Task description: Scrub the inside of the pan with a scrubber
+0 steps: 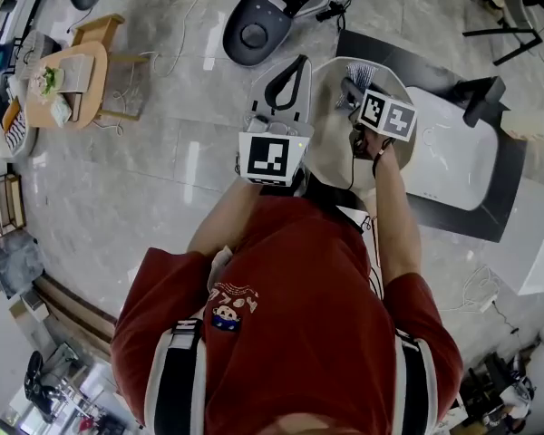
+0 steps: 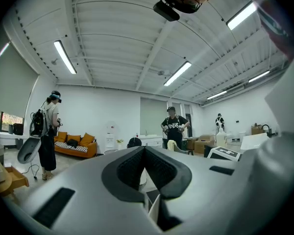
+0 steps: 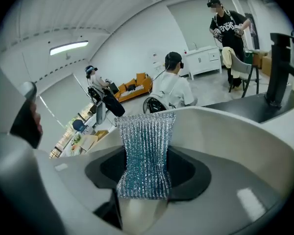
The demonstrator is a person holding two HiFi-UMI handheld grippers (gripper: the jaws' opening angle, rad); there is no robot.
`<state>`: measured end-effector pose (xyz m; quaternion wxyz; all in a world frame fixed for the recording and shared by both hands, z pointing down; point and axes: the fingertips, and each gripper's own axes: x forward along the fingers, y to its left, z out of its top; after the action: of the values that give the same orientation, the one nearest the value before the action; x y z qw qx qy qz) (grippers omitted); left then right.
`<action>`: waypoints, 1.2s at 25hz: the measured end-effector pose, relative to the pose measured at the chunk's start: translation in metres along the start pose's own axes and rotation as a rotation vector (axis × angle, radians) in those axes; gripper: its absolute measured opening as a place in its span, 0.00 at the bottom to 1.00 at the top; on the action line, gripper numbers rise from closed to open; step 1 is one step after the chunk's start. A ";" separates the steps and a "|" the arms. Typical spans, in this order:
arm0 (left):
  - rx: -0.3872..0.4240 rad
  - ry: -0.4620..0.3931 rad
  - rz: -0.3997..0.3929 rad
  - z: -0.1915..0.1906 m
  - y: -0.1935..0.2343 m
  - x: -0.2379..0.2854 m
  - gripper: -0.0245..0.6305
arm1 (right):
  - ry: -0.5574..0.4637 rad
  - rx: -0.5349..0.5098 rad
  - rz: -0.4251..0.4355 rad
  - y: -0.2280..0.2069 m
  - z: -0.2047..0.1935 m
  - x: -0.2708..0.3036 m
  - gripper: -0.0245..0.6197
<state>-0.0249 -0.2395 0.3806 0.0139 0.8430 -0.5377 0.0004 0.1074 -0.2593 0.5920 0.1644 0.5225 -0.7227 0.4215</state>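
Note:
A pale round pan (image 1: 331,148) lies at the left end of a dark counter (image 1: 512,198), in front of the person in the head view. My right gripper (image 1: 352,87) hangs over the pan's far side, shut on a silver mesh scrubber (image 1: 363,72). In the right gripper view the scrubber (image 3: 146,141) stands up between the dark pads of that gripper (image 3: 144,173). My left gripper (image 1: 299,62) is beside the pan's left rim with its jaws together. In the left gripper view it (image 2: 144,149) points out into the room, with nothing between its pads.
A white sink (image 1: 449,157) with a black faucet (image 1: 485,98) is set in the counter right of the pan. A grey machine base (image 1: 254,25) and cables lie on the floor beyond. A wooden side table (image 1: 72,80) stands far left. Other people (image 2: 174,126) stand in the room.

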 end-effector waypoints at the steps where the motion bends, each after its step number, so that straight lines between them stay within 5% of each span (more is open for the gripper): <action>1: 0.002 -0.001 0.007 0.000 0.002 -0.001 0.05 | 0.001 0.002 0.027 0.006 0.000 0.002 0.44; 19: 0.011 0.003 0.123 0.001 0.020 -0.038 0.05 | 0.159 -0.108 0.375 0.092 -0.039 0.010 0.44; 30: 0.009 -0.002 0.164 0.005 0.021 -0.060 0.05 | 0.385 -0.229 0.590 0.129 -0.094 -0.012 0.45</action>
<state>-0.0693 -0.1940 0.3749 0.0095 0.7963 -0.6048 0.0032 -0.0224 -0.1658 0.5834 0.2261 0.1811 -0.8406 0.4577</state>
